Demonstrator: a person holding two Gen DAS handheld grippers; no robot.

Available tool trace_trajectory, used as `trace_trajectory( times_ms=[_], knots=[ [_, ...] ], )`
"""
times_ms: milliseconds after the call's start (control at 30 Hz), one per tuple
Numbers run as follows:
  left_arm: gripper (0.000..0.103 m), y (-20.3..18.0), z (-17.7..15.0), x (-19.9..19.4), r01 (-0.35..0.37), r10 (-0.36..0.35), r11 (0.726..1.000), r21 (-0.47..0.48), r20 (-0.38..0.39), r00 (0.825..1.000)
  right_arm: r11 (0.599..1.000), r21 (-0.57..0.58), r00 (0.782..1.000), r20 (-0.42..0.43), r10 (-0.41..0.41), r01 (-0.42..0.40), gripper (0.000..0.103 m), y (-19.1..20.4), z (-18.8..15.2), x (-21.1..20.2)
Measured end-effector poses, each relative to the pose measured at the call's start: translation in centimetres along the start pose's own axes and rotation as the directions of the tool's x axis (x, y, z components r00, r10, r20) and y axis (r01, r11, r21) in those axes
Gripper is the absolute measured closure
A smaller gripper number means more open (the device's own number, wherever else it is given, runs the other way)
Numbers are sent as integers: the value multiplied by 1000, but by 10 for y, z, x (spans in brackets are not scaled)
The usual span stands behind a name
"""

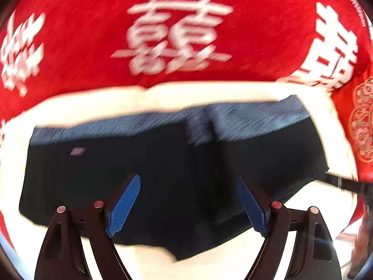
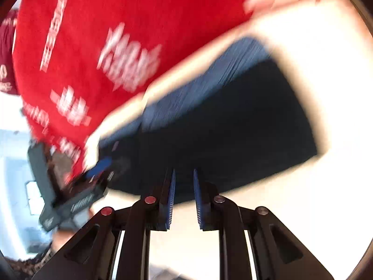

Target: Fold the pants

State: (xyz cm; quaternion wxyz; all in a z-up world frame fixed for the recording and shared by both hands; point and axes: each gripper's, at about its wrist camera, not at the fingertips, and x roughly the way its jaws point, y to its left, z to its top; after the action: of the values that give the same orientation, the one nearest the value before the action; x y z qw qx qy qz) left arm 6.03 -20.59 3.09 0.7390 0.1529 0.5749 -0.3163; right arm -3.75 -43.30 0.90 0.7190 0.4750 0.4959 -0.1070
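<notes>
Dark folded pants (image 1: 177, 182) flat on white cloth (image 1: 163, 95), long axis crosswise, just beyond both grippers: left gripper (image 1: 186, 204) spread wide and empty, right gripper (image 2: 184, 200) narrowed with nothing between, neither clearly nearer.

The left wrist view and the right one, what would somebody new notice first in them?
First, the bright red cloth with big white characters, filling the top of the left wrist view. Below it, dark navy pants lie folded into a compact block on a white surface. Blue-padded jaws frame the foreground: the left hand-held gripper stands wide open, the right hand-held gripper only narrowly apart, neither holding anything.
</notes>
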Motion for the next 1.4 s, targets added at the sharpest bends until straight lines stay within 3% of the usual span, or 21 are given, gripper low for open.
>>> trace_trajectory(
  times_ms=[100,167,333,433,533,567,700,867,967,1067,1100,1133,1233,1400],
  knots=[
    [18,-30,25,10,39,-39,999,22,13,999,996,50,995,64,-79,76,87,-27,42,-14],
    [18,-52,39,25,44,-44,998,41,15,999,990,9,986,87,-142,142,87,-33,68,-10],
    [18,-71,44,77,-43,45,998,51,-43,998,974,-62,976,17,-217,217,87,-41,93,33],
    [18,-57,26,84,-70,72,996,49,-37,997,974,-78,977,26,-212,214,86,-45,83,38],
    [18,-48,11,78,-47,51,996,78,-45,998,968,-136,977,27,-211,213,87,-35,70,36],
    [13,-44,6,78,-49,55,996,80,-71,996,966,-157,978,17,-207,207,87,-31,65,36],
    [8,-14,-10,75,-3,-11,994,-111,-128,992,978,-166,988,-68,-142,129,87,-30,40,42],
    [8,-21,-31,53,-113,100,987,-111,-115,988,957,-256,987,-54,-153,134,87,-14,7,47],
    [8,-23,-41,38,-169,153,977,-131,-126,980,956,-273,987,-91,-135,106,86,-5,2,48],
    [8,-20,-54,21,-228,207,958,-174,-132,969,937,-338,984,-117,-134,87,67,8,-1,45],
    [8,-16,-60,14,-243,218,949,-202,-138,966,927,-365,984,-120,-134,82,56,14,-3,43],
    [8,-12,-62,10,-260,232,941,-218,-145,962,911,-405,984,-113,-138,81,52,22,-7,41],
    [8,5,-83,-6,-299,267,915,-272,-150,952,849,-527,985,-116,-128,48,52,43,-22,40],
    [8,39,-105,-15,-306,259,891,-335,-178,949,652,-756,981,-72,-179,63,52,91,-66,66]
  ],
)
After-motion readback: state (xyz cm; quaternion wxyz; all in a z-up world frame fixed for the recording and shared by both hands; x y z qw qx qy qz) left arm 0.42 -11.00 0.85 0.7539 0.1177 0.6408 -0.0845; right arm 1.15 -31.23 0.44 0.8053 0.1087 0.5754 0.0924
